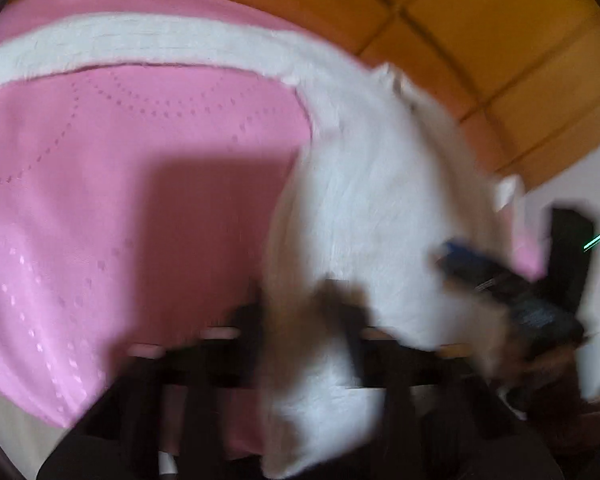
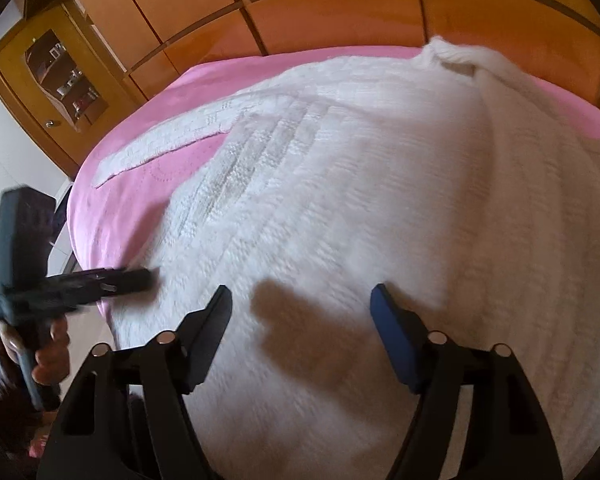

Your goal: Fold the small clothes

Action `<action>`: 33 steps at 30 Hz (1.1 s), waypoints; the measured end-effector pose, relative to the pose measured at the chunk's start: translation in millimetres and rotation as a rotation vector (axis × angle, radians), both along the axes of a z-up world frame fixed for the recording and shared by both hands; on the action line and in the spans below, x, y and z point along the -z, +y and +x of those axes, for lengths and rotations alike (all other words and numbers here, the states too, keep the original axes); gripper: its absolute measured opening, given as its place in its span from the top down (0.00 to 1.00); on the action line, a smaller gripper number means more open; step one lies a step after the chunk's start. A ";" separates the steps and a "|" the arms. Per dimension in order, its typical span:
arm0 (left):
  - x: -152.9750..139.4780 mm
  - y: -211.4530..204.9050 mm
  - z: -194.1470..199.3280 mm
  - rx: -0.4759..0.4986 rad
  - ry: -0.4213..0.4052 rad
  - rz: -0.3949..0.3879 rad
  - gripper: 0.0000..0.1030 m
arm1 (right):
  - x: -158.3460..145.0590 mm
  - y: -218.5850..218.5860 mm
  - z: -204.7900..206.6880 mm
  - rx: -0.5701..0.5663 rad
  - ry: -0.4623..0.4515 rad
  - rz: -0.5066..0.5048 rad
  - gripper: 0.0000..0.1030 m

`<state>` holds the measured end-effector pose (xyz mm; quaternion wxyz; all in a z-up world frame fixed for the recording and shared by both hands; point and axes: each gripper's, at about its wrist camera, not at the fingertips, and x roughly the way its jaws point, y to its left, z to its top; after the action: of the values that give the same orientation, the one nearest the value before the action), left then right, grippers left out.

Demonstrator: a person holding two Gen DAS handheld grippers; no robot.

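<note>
Bedroom setup: a wall of orange wooden wardrobe panels (image 2: pixel 320 12) runs behind a bed with a pink bedspread (image 2: pixel 100 208), and that bedspread is my reference for everything. Off its far left corner there's a little glass-front cabinet (image 2: pixel 56 76) with small stuff inside, too tiny to make out.

Biggest thing on the bedspread is the white knit sweater (image 2: pixel 360 208), lying spread out over most of the right and middle, one sleeve (image 2: pixel 168 140) stretched out flat toward the left side of the bedspread, collar up near the wardrobe end.

The right claw (image 2: pixel 302 308) hangs over the sweater's lower body with its jaws spread wide, holding nothing. The left claw (image 1: pixel 300 320) is at the sweater's left edge near the bedspread's front. It looks pressed together on a fold of the knit, and the left wrist view shows white fabric bunched between the fingers, though that view is really smeared.

What could go wrong, imo: the knit is thick and floppy, so a one-corner pinch could let it slip or drag the whole sweater sideways, and the fold comes out crooked. The long sleeve could trail or bunch underneath. Also the bedspread could get grabbed along with the knit.

No brands, labels or readable text anywhere.
</note>
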<state>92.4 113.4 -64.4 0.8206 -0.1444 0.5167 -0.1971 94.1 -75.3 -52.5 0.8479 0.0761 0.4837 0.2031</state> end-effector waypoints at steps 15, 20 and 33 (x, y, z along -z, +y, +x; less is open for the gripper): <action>-30.2 -8.8 -10.8 -0.122 -0.065 0.081 0.76 | -51.4 -270.8 -57.4 0.746 -0.155 -0.202 0.50; -42.4 -27.6 -5.6 -0.094 -0.080 0.093 0.76 | -20.8 -319.0 -21.5 0.841 -0.114 -0.355 0.48; -32.3 -87.9 9.6 0.041 -0.057 0.094 0.76 | -65.4 -332.4 -59.6 0.667 -0.075 0.194 0.94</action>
<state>102.0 25.5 -32.1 0.8367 -0.0893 0.5047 -0.1932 34.5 -407.7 12.8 0.8736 0.3027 0.3791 -0.0377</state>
